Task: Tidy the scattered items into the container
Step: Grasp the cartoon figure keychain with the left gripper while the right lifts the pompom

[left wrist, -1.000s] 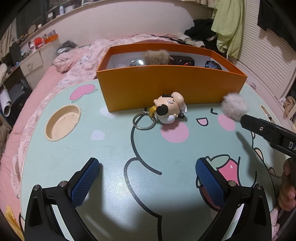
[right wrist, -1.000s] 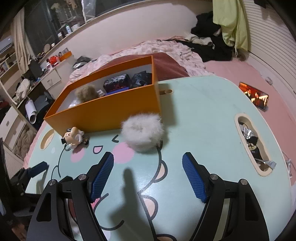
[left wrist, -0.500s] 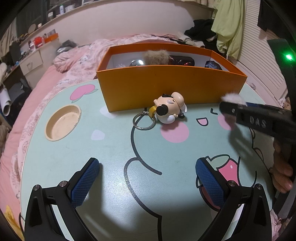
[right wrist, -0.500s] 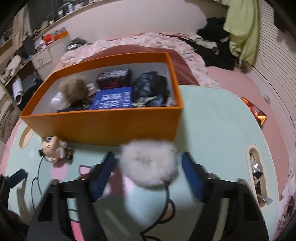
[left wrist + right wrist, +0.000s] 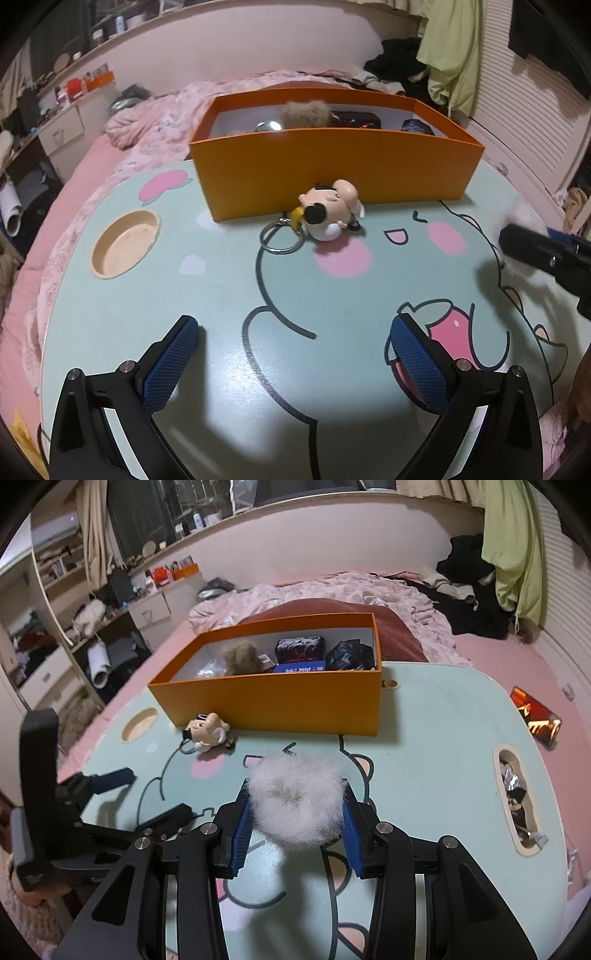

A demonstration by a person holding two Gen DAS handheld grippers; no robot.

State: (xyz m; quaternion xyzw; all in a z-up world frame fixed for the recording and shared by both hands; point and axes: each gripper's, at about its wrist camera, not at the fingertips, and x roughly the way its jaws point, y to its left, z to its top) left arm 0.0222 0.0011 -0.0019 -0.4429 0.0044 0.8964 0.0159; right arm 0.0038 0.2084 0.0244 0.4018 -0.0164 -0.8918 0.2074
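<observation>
One cartoon-printed table, cluttered bedroom

white pompom blurred behind right gripper; box contents half hidden

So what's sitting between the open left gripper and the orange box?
Only the cartoon keychain figure, lying against the orange box ahead of the left gripper; left wrist view.

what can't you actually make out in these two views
- Left wrist view: the white pompom is blurred and partly behind the right gripper, which runs off the right edge.
- Left wrist view: the orange box front wall hides most of what lies inside.
- Right wrist view: the items in the table slot are too small to name.
- Right wrist view: the pompom's underside is hidden.
</observation>
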